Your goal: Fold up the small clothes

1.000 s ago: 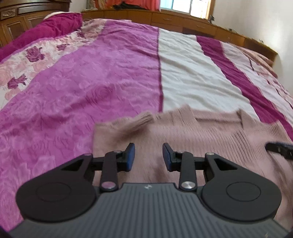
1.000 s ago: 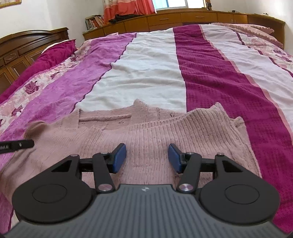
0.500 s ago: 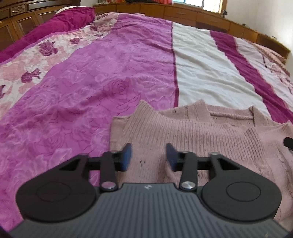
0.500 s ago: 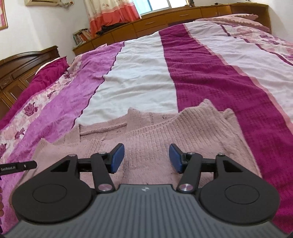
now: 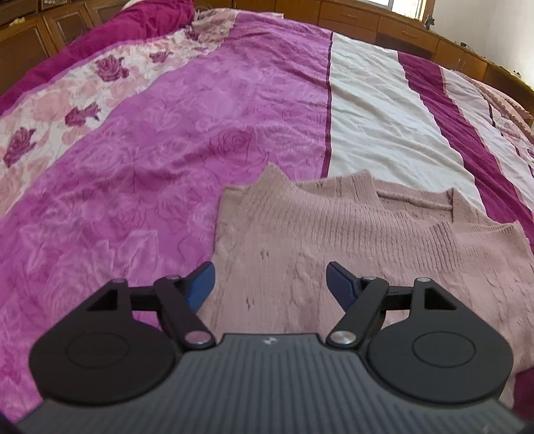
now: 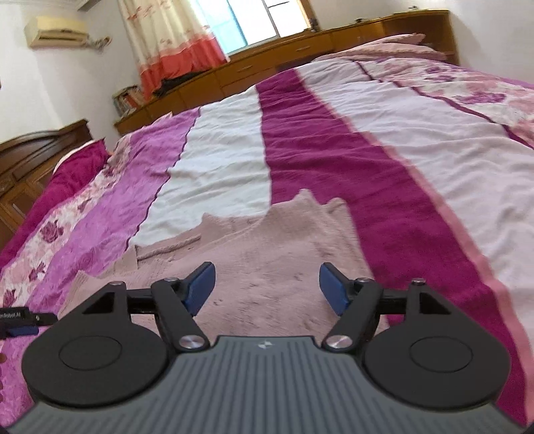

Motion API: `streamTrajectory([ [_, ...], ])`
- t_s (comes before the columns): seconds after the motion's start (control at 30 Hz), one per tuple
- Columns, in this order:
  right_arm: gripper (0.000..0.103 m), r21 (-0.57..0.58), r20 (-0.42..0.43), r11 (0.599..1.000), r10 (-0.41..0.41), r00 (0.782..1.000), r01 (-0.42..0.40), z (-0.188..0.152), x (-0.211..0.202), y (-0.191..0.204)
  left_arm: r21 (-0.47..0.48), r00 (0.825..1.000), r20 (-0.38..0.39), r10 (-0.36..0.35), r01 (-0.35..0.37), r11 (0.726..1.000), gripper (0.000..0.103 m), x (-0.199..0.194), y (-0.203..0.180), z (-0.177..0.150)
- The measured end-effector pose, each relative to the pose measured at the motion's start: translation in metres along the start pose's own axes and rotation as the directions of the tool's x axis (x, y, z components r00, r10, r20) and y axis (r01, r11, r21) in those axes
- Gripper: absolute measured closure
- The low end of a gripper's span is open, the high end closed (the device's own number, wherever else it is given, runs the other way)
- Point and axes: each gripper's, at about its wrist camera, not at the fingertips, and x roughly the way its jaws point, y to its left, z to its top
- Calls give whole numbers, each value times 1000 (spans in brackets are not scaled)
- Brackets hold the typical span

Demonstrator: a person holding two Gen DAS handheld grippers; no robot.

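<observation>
A dusty-pink knitted sweater (image 5: pixel 333 240) lies folded on the bedspread, its sides turned in over the body and its neckline toward the far side. My left gripper (image 5: pixel 270 283) hovers above its near left part with the jaws opening and nothing between the blue pads. In the right wrist view the same sweater (image 6: pixel 267 253) spreads out below my right gripper (image 6: pixel 266 287), whose jaws are opening too, with only knit fabric seen beneath the gap. The left gripper's black tip (image 6: pixel 20 318) shows at the left edge of the right wrist view.
The bed is covered by a striped bedspread (image 5: pixel 167 150) in magenta, white and dark pink. A dark wooden headboard (image 6: pixel 30 157) stands at the left, low wooden cabinets (image 6: pixel 300 56) run along the far wall under a curtained window (image 6: pixel 247 20).
Both grippers' jaws have widened. The left gripper let go of the sweater's left flap, which now lies flat; both hands drew back, and the right view has tilted and swung right.
</observation>
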Motion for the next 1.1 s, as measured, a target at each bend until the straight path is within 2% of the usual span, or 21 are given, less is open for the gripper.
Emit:
streamTrajectory([
  [0.03,27,6,4,1000,-9,1000,9,-1,-5,-4,-6,1000,-7,-1,1,1000,28,-3,1,-3],
  [0.1,18,19,13,999,-28,1000,28,-4,-13,-12,-15,1000,-15,1,-1,1000,28,-8,2,-8],
  [0.13,17,26,19,999,-37,999,37,-6,-16,-17,-20,1000,-18,6,-6,1000,28,-10,3,-11],
  [0.27,16,91,12,992,-85,996,83,-12,-22,-42,-13,997,-22,78,-78,997,28,-17,4,-28],
  [0.37,16,174,-14,981,-89,996,90,-15,-19,-59,-41,996,-48,78,-80,996,28,-19,8,-36],
  [0.47,16,209,-35,975,-71,997,77,-20,-15,-68,-53,995,-63,79,-82,995,28,-22,12,-39],
  [0.67,16,205,-72,978,-25,997,39,-27,-6,-66,-89,994,-93,65,-73,993,28,-26,19,-43],
  [0.9,16,248,-109,967,89,990,-60,-34,-2,-65,-82,991,-113,68,-77,994,28,-28,15,-50],
  [1.1,16,289,-114,952,142,983,-104,-34,1,-66,-47,991,-115,75,-80,996,28,-29,8,-53],
])
